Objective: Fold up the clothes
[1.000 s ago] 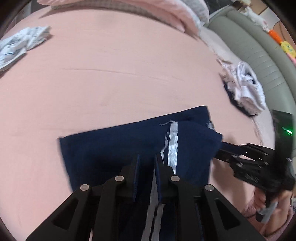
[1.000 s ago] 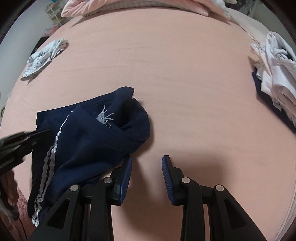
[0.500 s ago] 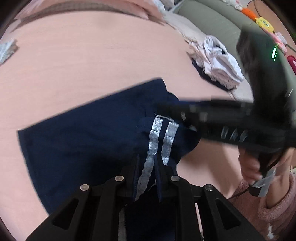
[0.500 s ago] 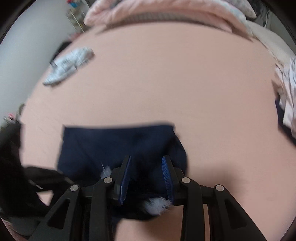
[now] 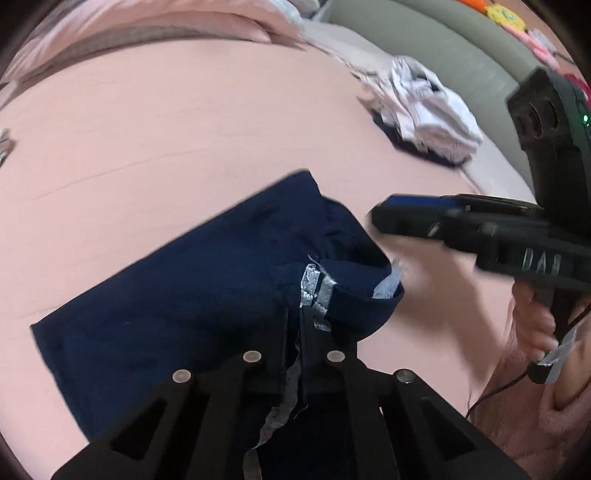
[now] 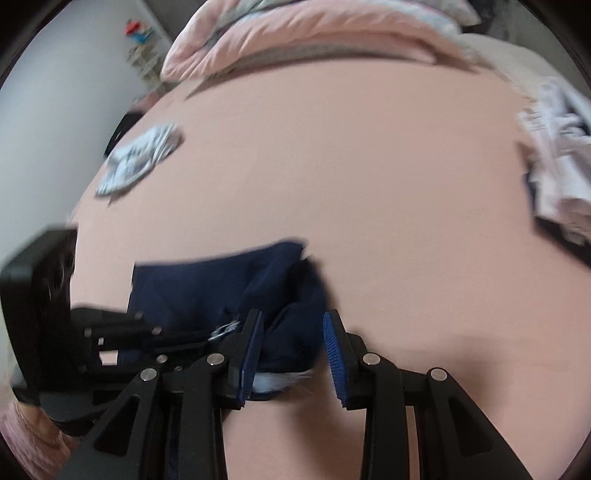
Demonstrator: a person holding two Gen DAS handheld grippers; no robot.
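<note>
Navy shorts with a silver side stripe lie on the pink bed sheet, their right end bunched up. My left gripper is shut on the striped edge of the shorts. My right gripper is open, its blue pads on either side of the bunched end of the shorts. In the left wrist view the right gripper comes in from the right, beside that bunched end. In the right wrist view the left gripper comes in from the left.
A pile of white and dark clothes lies at the bed's right edge, also in the right wrist view. A small white patterned garment lies at the far left. Pink bedding is heaped at the back. A grey-green sofa stands beyond.
My right gripper has moved left from the bare sheet onto the bunched end of the shorts. My left gripper stays shut on the striped edge and has turned towards the clothes pile.
</note>
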